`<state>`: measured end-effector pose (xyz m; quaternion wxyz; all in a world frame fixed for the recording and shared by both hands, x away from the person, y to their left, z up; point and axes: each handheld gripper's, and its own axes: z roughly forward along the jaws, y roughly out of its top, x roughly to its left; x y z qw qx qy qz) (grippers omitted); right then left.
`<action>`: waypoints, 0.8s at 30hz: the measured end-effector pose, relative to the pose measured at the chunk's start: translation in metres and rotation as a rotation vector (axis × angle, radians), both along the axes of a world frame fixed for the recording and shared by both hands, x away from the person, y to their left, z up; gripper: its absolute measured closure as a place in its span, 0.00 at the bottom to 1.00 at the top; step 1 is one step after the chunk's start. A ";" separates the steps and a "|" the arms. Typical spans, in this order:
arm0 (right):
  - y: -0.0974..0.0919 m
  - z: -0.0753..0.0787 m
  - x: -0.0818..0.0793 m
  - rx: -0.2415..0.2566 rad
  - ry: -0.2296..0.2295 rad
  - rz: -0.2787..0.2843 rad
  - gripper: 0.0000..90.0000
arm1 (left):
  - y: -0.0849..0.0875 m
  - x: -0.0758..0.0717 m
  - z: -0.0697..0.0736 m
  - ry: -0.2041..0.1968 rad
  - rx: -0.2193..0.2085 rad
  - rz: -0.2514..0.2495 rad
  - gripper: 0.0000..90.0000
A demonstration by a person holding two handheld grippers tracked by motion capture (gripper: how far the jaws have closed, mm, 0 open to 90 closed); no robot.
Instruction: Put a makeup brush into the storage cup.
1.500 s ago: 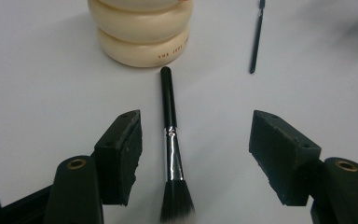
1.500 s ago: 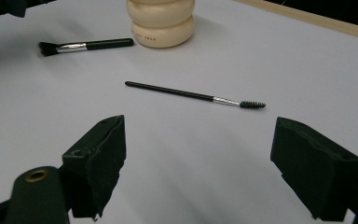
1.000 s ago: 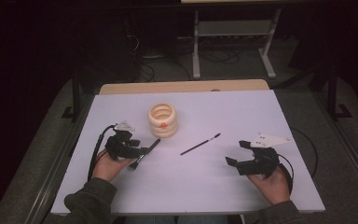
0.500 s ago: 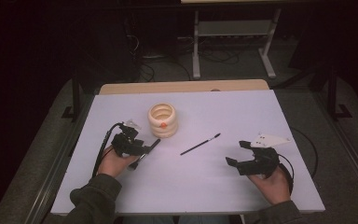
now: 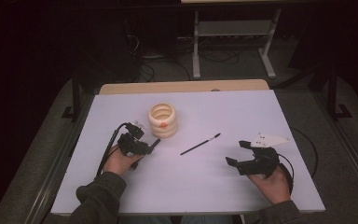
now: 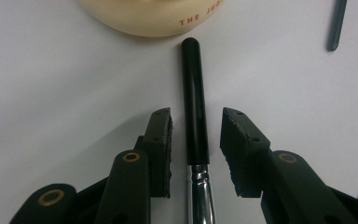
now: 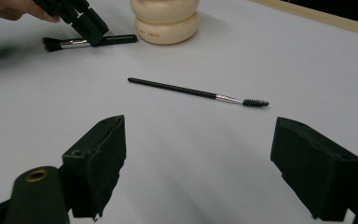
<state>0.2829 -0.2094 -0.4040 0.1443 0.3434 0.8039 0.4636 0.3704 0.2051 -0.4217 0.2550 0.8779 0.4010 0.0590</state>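
Between left gripper (image 6: 196, 140) pads: makeup brush (image 6: 194, 102), glossy black round handle, chrome ferrule; bristle end cut off at frame bottom. Jaws just closing, narrow gaps remain either side, no grip. Handle tip just beside cream ribbed holder (image 5: 163, 120), stacked-ring form, red lettering partly cropped. Right gripper (image 7: 196, 163): jaws wide apart, nothing between. Beyond: slim black spoolie wand (image 7: 198, 92), lying flat on matte white table (image 5: 242, 116).

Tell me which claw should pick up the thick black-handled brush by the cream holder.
Left. The left claw already straddles the brush, its jaws just closing with the handle between them, not yet pressing. The right claw stands wide open, far from it, nearer the thin spoolie.
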 end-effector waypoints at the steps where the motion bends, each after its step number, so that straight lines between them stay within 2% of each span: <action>1: 0.000 0.000 0.000 0.000 0.000 0.000 0.19 | 0.000 0.000 0.000 0.000 0.000 0.000 0.73; 7: 0.001 0.000 0.000 -0.004 0.004 0.004 0.19 | -0.002 0.000 -0.002 0.012 0.017 -0.009 0.75; 13: 0.003 0.000 0.000 -0.017 -0.002 0.008 0.19 | -0.006 -0.003 -0.004 -0.013 0.029 0.005 0.78; 16: 0.004 0.001 -0.002 -0.026 -0.008 0.006 0.19 | -0.009 -0.006 -0.004 -0.035 0.067 -0.006 0.82; 20: 0.006 0.000 -0.002 -0.032 -0.002 0.009 0.19 | -0.010 -0.007 -0.005 -0.047 0.080 -0.001 0.86; 24: 0.007 0.000 -0.002 -0.034 -0.006 0.012 0.19 | -0.011 -0.006 -0.004 -0.035 0.083 0.007 0.88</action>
